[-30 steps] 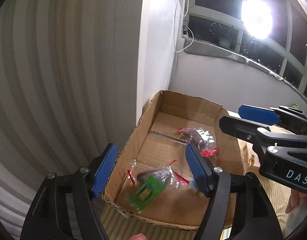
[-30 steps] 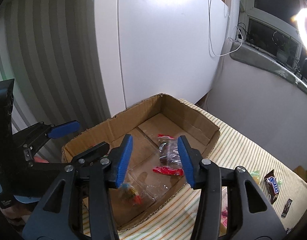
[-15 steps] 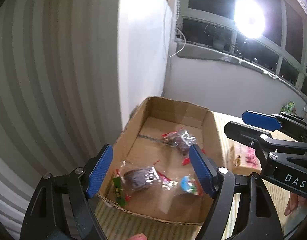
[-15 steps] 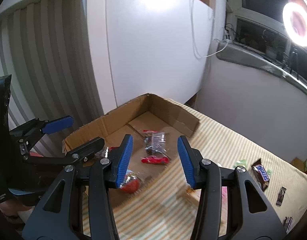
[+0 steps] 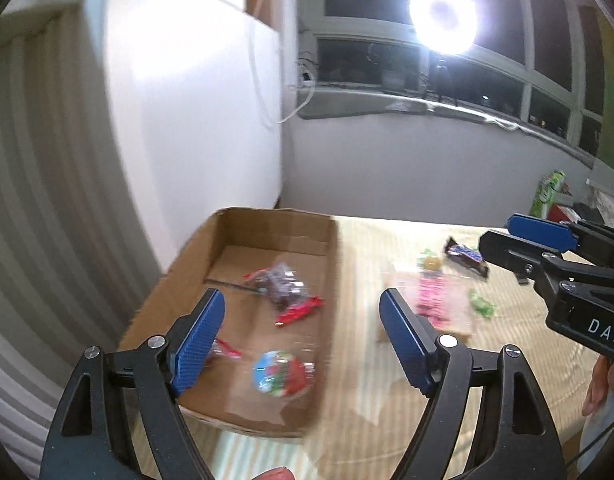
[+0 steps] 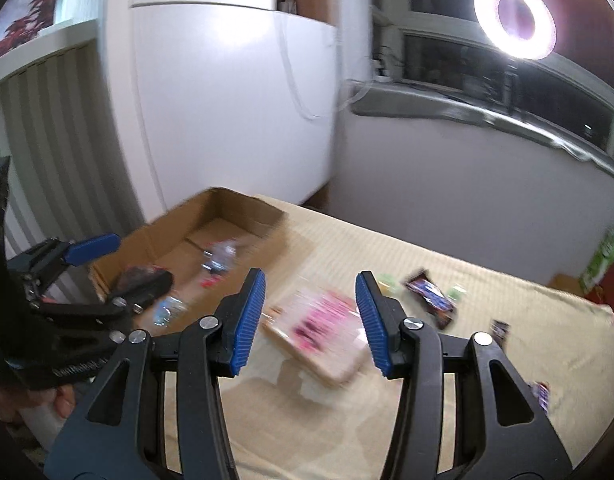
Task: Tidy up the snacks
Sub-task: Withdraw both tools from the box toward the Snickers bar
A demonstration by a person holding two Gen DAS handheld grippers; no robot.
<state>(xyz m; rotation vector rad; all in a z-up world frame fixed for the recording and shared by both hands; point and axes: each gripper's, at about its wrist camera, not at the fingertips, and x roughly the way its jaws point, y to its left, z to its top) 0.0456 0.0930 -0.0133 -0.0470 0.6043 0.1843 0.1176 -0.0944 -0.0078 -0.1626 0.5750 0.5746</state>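
An open cardboard box [image 5: 331,264] [image 6: 243,204] stands at the left end of the striped table. In it lie a dark snack in clear wrap with red ends [image 5: 283,284], a round blue-and-red candy [image 5: 279,372] and another wrapped piece half hidden behind my left finger. My left gripper [image 5: 301,300] [image 6: 141,260] hovers open over the box's near right corner, with nothing between its pads. My right gripper [image 6: 310,280] [image 5: 499,232] is over the table right of the box. Its jaws are opening and empty. A pink packet [image 6: 323,328] [image 5: 435,304] lies beyond them.
Loose on the cloth lie a Snickers bar [image 6: 431,300] [image 5: 467,258], green candies [image 5: 483,304], a yellow candy [image 5: 431,262] and small dark bars [image 6: 501,330] near the right edge. A green carton [image 5: 549,192] stands at far right. A white cabinet [image 6: 227,100] rises behind the box.
Both grippers have swung right, away from the box, so the loose snacks on the table have come into view. The right jaws have widened. The round candy now rests in the box.
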